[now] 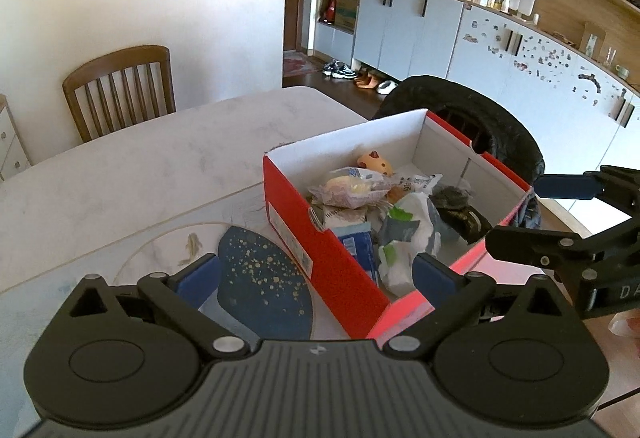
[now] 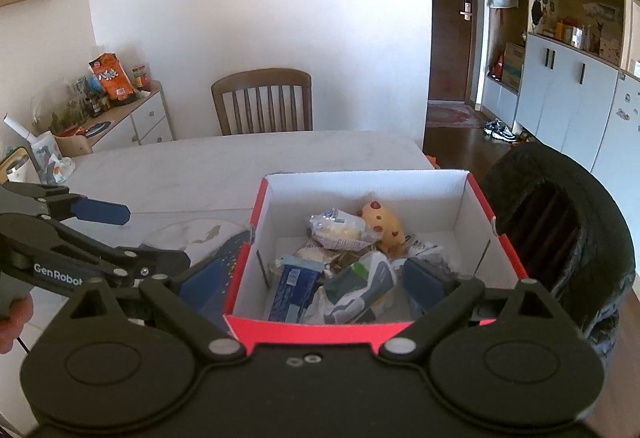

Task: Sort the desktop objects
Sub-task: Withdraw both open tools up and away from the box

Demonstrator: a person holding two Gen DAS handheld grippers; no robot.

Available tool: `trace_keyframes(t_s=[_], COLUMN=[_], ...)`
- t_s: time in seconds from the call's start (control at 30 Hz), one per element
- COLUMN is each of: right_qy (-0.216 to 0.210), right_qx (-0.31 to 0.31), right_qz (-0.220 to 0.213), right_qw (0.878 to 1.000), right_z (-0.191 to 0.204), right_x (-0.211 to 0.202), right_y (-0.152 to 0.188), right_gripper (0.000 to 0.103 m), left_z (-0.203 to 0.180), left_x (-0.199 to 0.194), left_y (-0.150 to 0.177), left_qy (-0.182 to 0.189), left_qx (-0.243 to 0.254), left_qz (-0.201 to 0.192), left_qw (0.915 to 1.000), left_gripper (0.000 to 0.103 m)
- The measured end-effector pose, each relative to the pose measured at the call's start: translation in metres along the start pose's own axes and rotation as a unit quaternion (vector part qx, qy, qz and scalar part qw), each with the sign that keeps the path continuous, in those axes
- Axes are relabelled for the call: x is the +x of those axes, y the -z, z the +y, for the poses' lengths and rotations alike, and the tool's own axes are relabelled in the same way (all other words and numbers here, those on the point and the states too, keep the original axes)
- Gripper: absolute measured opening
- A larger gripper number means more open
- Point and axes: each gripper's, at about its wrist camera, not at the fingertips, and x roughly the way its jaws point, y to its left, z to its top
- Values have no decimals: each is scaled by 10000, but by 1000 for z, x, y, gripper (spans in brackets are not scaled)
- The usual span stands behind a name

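A red shoebox with a white inside stands on the table. It holds several items: a wrapped bun, a yellow toy with red spots, a blue packet and a white, green and grey bag. My left gripper is open at the box's near left corner, holding nothing. My right gripper is open at the box's near edge, also holding nothing.
A dark blue mat with gold speckles lies left of the box on the pale marble table. A wooden chair stands at the far side. A black-covered chair is behind the box. A sideboard with snacks is far left.
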Motion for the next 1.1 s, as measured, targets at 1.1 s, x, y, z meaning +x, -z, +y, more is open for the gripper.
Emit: trace_keyframes(t_s=[1.1], right_qy=[398], right_qx=[135], right_qz=[47], right_qw=[9991], right_z=[-4], right_x=[-10], right_y=[21], right_gripper=[97], left_z=[-16], left_x=[6], left_y=[17], left_qy=[222], left_qx=[102], left_qz=[381], left_qw=[9990], left_gripper=[102])
